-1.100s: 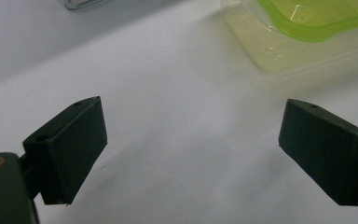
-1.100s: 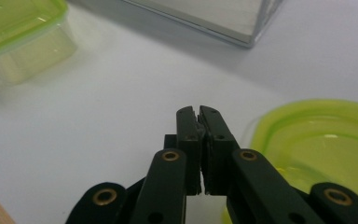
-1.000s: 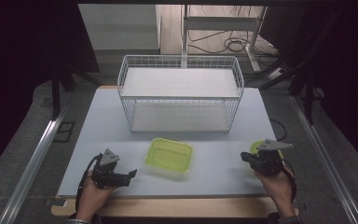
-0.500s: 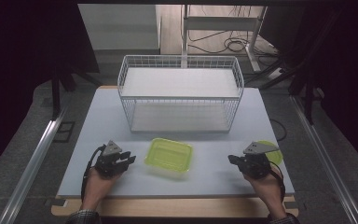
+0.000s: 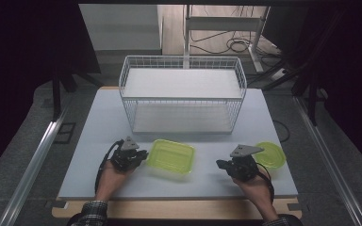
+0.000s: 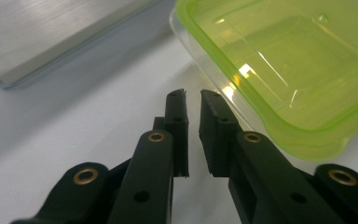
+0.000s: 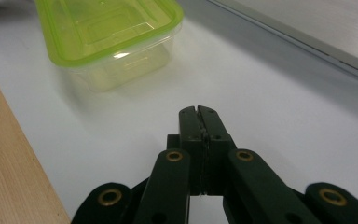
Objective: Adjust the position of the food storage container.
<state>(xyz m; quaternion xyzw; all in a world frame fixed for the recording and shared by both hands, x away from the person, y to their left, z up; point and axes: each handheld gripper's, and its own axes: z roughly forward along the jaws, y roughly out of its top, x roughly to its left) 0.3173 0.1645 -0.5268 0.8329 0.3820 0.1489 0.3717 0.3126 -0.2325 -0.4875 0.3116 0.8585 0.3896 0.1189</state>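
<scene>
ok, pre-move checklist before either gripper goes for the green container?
1. Left gripper empty: ok; its jaws have just been closing, a narrow gap remains, nothing between them.
2. Right gripper empty: ok, jaws shut on nothing.
3. Rectangular green container free on the table: ok, beside the left gripper, touch cannot tell.
4. Container lidded: ok, green lid seated.
5. Round green container clear: cannot tell, close behind the right gripper.
6. Wire basket apart from both: ok.

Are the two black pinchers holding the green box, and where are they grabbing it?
No. The left gripper is shut on nothing beside the green box, and the right gripper is shut on nothing.
</scene>
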